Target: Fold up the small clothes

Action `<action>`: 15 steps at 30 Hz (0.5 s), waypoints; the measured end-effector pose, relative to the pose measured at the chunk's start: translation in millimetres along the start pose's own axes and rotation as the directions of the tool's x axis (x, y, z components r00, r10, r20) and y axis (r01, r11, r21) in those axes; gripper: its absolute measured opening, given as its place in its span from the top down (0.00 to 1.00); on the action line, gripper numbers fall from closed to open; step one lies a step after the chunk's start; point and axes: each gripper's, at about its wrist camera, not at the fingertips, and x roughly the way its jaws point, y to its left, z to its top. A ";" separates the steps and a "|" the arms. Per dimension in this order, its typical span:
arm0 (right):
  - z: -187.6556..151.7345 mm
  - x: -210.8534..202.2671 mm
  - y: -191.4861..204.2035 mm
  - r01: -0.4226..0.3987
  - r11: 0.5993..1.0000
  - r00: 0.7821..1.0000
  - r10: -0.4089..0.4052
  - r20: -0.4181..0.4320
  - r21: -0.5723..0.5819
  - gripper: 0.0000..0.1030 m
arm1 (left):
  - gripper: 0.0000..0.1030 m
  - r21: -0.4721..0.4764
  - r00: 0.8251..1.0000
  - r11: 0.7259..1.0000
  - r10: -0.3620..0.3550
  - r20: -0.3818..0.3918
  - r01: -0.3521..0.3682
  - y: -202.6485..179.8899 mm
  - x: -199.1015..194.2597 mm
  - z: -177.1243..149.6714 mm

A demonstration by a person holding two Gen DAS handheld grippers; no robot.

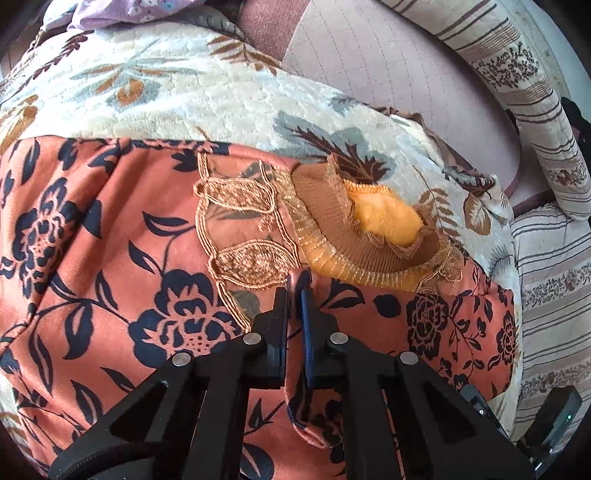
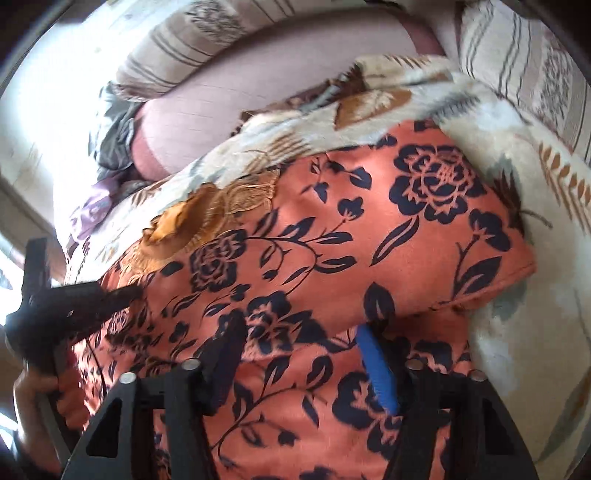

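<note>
A salmon-orange garment (image 1: 110,229) with a dark navy flower print lies spread on a plush blanket. Its brown ribbed collar (image 1: 332,221) has gold lace trim and shows a yellow fleece lining (image 1: 388,214). My left gripper (image 1: 297,284) is shut on a pinched ridge of the fabric just below the collar. In the right wrist view the same garment (image 2: 369,229) fills the middle, with a folded edge towards the right. My right gripper (image 2: 301,343) stands with its jaws apart, cloth bulging between the black finger and the blue pad (image 2: 376,369). The left gripper (image 2: 136,291) reaches in from the left, held by a hand (image 2: 37,391).
The cream plush blanket (image 1: 184,96) with brown and grey leaves covers the bed under the garment. Behind it are a pink sheet (image 1: 388,74) and striped pillows (image 1: 535,110). A purple flowered cloth (image 1: 129,11) lies at the far back left.
</note>
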 end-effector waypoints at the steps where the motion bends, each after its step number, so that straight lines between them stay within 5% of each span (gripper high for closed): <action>1: 2.2 1.4 -2.5 -0.004 1.000 1.000 0.004 -0.004 0.020 0.73 | 0.95 -0.011 1.000 1.000 0.004 0.027 -0.004 4.1 -8.3 4.2; 4: 12.5 7.4 7.3 -0.012 1.000 1.000 0.012 0.016 0.013 0.86 | 0.95 -0.021 0.998 1.000 -0.007 0.064 0.008 18.8 -27.3 18.8; 11: 4.7 23.4 21.6 -0.005 1.000 1.000 0.005 -0.015 0.001 0.86 | 0.93 -0.008 0.988 0.998 -0.062 -0.144 0.062 13.9 3.2 4.3; 15: -7.3 22.0 15.0 -0.017 1.000 1.000 0.017 0.007 0.012 0.81 | 0.87 -0.042 0.985 0.996 -0.078 -0.151 0.073 9.6 15.5 -0.7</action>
